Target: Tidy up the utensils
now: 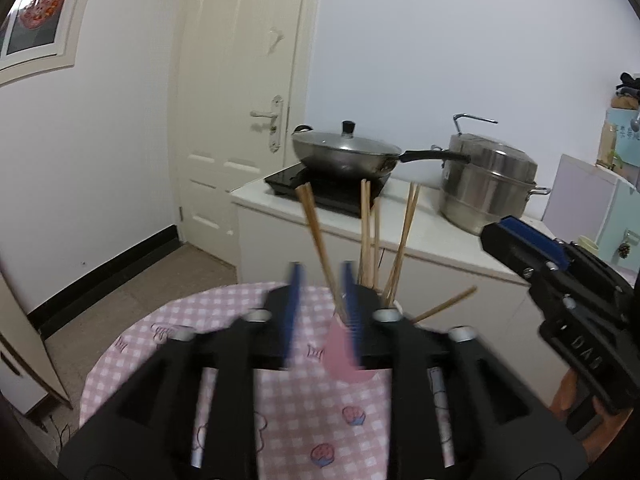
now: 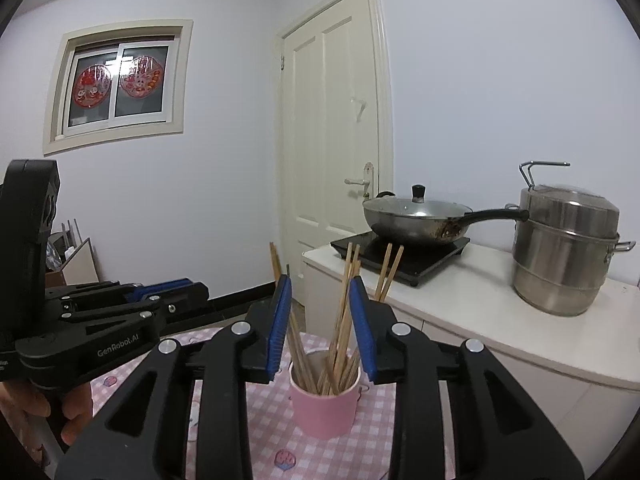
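A pink cup (image 2: 325, 408) stands on the pink checked tablecloth (image 2: 372, 444) and holds several wooden chopsticks (image 2: 344, 312) that fan upward. My right gripper (image 2: 322, 284) is open, its blue pads either side of the chopsticks above the cup, holding nothing. My left gripper (image 1: 322, 276) is open and blurred, just before the cup (image 1: 344, 354), with chopsticks (image 1: 320, 236) rising between and beyond its fingers. The left gripper also shows in the right wrist view (image 2: 188, 288) at the left. The right gripper shows in the left wrist view (image 1: 508, 232) at the right.
A white counter (image 2: 500, 320) behind the table carries a black induction hob (image 2: 404, 256) with a lidded wok (image 2: 416, 220) and a tall steel steamer pot (image 2: 564, 252). A cream door (image 2: 332, 140) stands behind. The round table's edge (image 1: 132, 332) drops to tan floor on the left.
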`<state>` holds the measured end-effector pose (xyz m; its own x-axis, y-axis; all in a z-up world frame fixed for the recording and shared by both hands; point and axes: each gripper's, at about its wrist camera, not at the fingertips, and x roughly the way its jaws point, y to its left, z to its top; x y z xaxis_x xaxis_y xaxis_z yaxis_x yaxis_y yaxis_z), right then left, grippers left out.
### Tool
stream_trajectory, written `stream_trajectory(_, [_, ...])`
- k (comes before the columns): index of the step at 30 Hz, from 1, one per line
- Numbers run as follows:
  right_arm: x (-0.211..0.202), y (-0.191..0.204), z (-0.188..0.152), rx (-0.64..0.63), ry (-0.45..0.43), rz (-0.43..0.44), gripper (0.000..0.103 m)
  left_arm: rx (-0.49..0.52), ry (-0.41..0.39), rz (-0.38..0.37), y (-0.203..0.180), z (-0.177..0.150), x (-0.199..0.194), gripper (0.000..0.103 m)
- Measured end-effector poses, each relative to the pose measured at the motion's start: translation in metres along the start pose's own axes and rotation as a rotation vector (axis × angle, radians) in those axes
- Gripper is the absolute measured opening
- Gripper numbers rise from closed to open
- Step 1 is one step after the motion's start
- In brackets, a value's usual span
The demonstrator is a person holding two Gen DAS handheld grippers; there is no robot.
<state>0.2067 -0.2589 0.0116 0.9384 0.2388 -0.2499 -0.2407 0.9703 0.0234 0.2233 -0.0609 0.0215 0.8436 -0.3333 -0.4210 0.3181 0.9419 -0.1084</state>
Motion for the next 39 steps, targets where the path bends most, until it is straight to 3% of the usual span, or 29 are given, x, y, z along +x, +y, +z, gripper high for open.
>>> stream_trajectory(1, [-0.003, 0.001, -0.004, -0.003, 0.003, 0.002, 0.031, -0.005, -0.012, 0.006, 0.002, -0.004, -0.005, 0.046])
stream_trajectory(5, [-0.016, 0.004, -0.013, -0.013, 0.005, 0.003, 0.037, 0.021, -0.044, 0.064, 0.006, -0.016, -0.023, 0.047])
stream_trajectory(12, [-0.037, 0.008, -0.028, -0.007, 0.008, -0.016, 0.047, 0.035, -0.119, 0.125, 0.009, -0.037, -0.064, 0.065])
stream_trajectory(19, [-0.054, 0.018, -0.046, -0.006, 0.036, -0.068, 0.066, 0.069, -0.181, 0.157, -0.001, -0.056, -0.096, 0.077])
stream_trajectory(31, [-0.096, 0.039, -0.052, -0.01, -0.056, -0.095, 0.088, 0.082, -0.307, 0.24, -0.01, -0.078, -0.149, 0.09])
stream_trajectory(39, [-0.115, 0.054, -0.053, -0.037, -0.101, -0.088, 0.093, 0.059, -0.366, 0.261, -0.01, -0.086, -0.177, 0.094])
